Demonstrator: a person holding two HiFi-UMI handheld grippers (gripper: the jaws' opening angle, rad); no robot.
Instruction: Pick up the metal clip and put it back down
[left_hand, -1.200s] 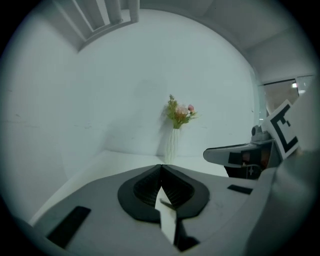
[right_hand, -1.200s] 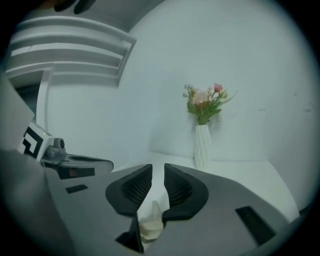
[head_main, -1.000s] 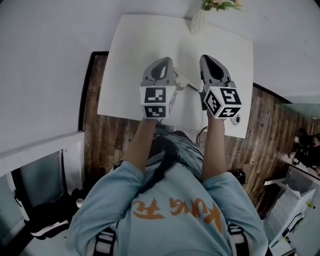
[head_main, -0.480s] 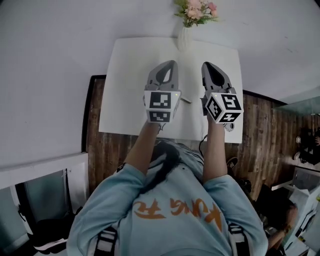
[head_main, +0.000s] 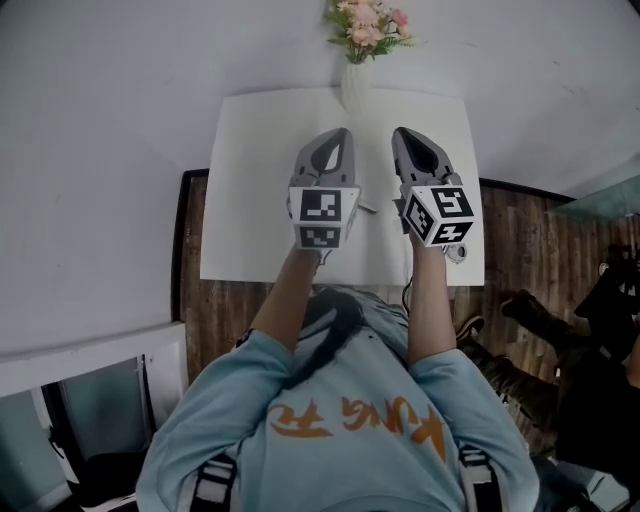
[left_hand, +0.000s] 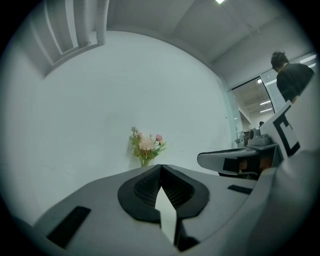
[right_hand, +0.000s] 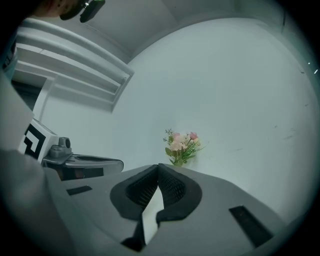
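Metal clip (head_main: 367, 208): small grey sliver lying on the white surface (head_main: 250, 180), btwn the two grippers, just beside the left gripper's marker cube. Too small to tell more. Nothing grips it.

Left gripper (head_main: 338, 134): held over the surface, fingers closed tip to tip, nothing btwn them; only a narrow gap behind the tips w/ white surface showing through.

Right gripper (head_main: 401, 134): alongside, near the left one, same pose. Fingers fully closed, tips meeting, empty.

Both point toward the far edge of the surface, where a white vase (head_main: 354, 88) w/ pink flowers (head_main: 366, 24) stands against the pale wall. Dark wood floor (head_main: 520, 240) either side of the surface.
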